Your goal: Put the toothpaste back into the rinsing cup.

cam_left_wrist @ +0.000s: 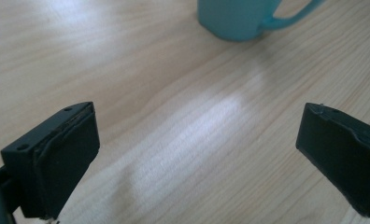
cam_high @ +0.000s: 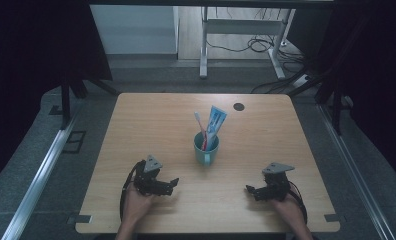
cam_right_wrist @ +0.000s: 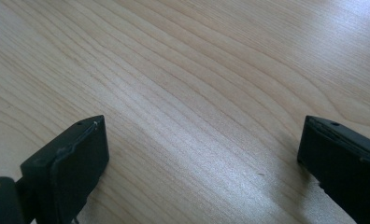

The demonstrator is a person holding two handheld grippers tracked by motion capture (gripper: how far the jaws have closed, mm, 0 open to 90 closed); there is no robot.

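Dark curtains and grey floor surround a pale wooden desk [cam_high: 151, 125]. At its middle one teal mug [cam_high: 206, 150] is seen, holding one red toothbrush [cam_high: 201, 129] and what is probably one toothpaste tube [cam_high: 216, 122]. Left gripper [cam_high: 173, 183] and right gripper [cam_high: 249, 189] are rested near the front edge, fingers [cam_left_wrist: 57, 158] spread wide, nothing held. No step is judged begun; a reach toward the mug would be called for.

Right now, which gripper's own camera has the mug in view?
The left gripper: the teal mug sits at the top of its view, handle to the right. The right gripper looks along bare tabletop.
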